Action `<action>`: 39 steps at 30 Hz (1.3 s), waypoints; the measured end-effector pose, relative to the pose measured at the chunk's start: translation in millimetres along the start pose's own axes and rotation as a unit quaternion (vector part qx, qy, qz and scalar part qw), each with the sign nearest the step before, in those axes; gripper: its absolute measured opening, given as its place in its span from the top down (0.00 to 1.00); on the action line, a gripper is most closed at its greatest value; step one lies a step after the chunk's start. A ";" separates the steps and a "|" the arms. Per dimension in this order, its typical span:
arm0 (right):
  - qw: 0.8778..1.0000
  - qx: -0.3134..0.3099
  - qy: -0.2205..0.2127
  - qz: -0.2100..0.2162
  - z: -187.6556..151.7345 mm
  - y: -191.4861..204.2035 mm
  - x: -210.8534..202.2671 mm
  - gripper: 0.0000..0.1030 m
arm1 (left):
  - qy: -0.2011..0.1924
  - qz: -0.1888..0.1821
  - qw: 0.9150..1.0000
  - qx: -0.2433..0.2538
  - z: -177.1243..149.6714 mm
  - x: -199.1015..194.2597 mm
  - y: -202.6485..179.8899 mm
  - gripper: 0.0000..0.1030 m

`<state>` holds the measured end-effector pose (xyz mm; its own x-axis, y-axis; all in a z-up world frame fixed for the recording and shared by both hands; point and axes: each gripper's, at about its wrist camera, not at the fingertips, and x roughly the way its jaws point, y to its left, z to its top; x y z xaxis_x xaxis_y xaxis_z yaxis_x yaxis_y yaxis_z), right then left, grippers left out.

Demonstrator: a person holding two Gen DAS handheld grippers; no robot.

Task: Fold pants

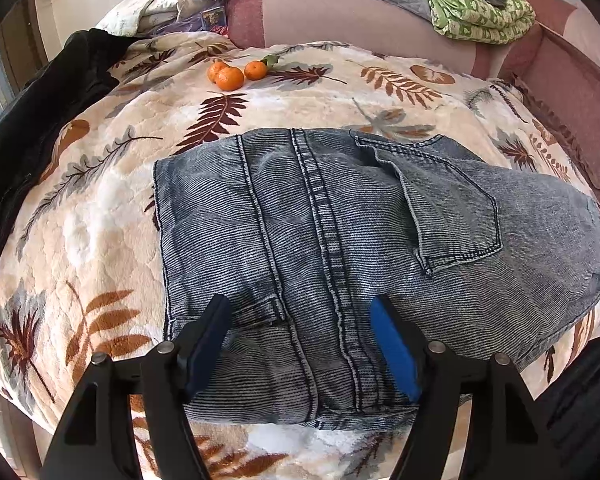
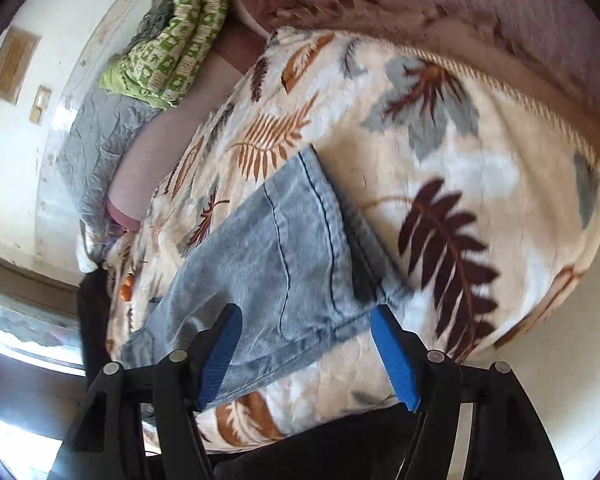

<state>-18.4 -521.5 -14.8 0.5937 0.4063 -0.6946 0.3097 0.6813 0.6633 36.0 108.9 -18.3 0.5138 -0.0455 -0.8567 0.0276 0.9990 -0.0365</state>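
Pants [image 1: 324, 240] of grey-blue washed denim lie folded into a compact, roughly rectangular packet on a bed, resting on a cream fleece blanket [image 1: 100, 216] printed with brown and grey leaves.

Left to right in the left wrist view: a black garment [image 1: 40, 112] lies at the blanket's left edge; three small oranges [image 1: 236, 73] sit well beyond the packet's far side; the packet fills the centre, its double-stitched seam running toward the camera and a back pocket [image 1: 448, 208] facing up on its right half; a green patterned quilt [image 1: 476, 8] lies on the pink cushioned surround at far right.

Left gripper [image 1: 300, 344]: its jaws are spread over the near edge of the packet, one pad on either side of the central seam. The denim lies under and between the blue pads [image 1: 394, 354], which are not pressed together on it.

Right gripper [image 2: 308, 354]: in the blurred right wrist view its jaws are likewise spread, above the packet's near corner [image 2: 260, 340]. The left pad overlaps the denim; the right pad stands just off the fabric edge, over the blanket. Nothing is pinched. The quilt appears at upper left, the blanket's corded hem [image 2: 540, 104] at upper right.
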 end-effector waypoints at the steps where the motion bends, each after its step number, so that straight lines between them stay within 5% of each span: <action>1: 1.000 0.006 -0.001 0.013 -1.3 -0.2 3.6 0.32 | 0.000 -0.001 1.000 -0.001 -0.1 -0.1 0.2 0.29; 6: 0.997 0.048 0.006 0.059 -1.3 1.2 28.0 0.33 | -0.002 0.000 1.000 -0.002 -1.3 -0.8 0.6 0.29; 12: 0.989 0.128 0.010 0.067 -3.4 -17.9 47.8 0.33 | -0.004 0.002 1.000 0.002 -3.0 -1.8 0.6 0.28; 16: 0.990 0.126 0.007 0.060 -0.2 -17.5 47.8 0.35 | -0.005 0.004 1.000 0.002 -2.6 -1.2 -0.2 0.27; 17: 0.992 0.119 0.005 0.051 2.3 -15.8 48.2 0.39 | -0.005 0.005 1.000 0.002 -2.4 -1.1 -0.8 0.27; 19: 0.996 0.092 0.002 0.011 6.2 -13.0 47.0 0.77 | -0.006 0.008 1.000 0.003 -2.1 -1.3 -1.6 0.27; 21: 0.999 0.045 0.006 -0.024 6.9 -3.2 46.8 0.88 | -0.006 0.009 1.000 0.003 -2.1 -1.7 -2.2 0.27; 28: 0.982 -0.113 -0.068 -0.132 13.5 43.1 -0.1 0.89 | -0.005 0.007 1.000 0.005 -1.6 -2.3 -0.2 0.25; 31: 0.973 -0.132 0.023 -0.187 12.4 14.9 44.4 0.87 | -0.003 0.009 1.000 0.001 -0.5 -1.0 0.1 0.22; 35: 0.982 -0.118 -0.005 -0.145 7.2 11.0 27.8 0.77 | -0.002 0.010 1.000 0.001 -1.1 -2.5 1.1 0.22; 37: 0.979 -0.123 -0.016 -0.160 4.3 15.2 11.9 0.59 | -0.004 0.012 1.000 -0.001 -0.9 -7.2 1.9 0.22; 39: 0.977 -0.138 -0.036 -0.156 1.6 27.1 -8.0 0.59 | -0.019 0.013 1.000 -0.002 0.0 -18.6 1.7 0.22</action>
<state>-13.6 -507.3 9.2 0.5564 0.1147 -0.8230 0.2778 0.9077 0.3144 26.5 111.5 -2.5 0.5470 -0.0197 -0.8369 0.0108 0.9998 -0.0165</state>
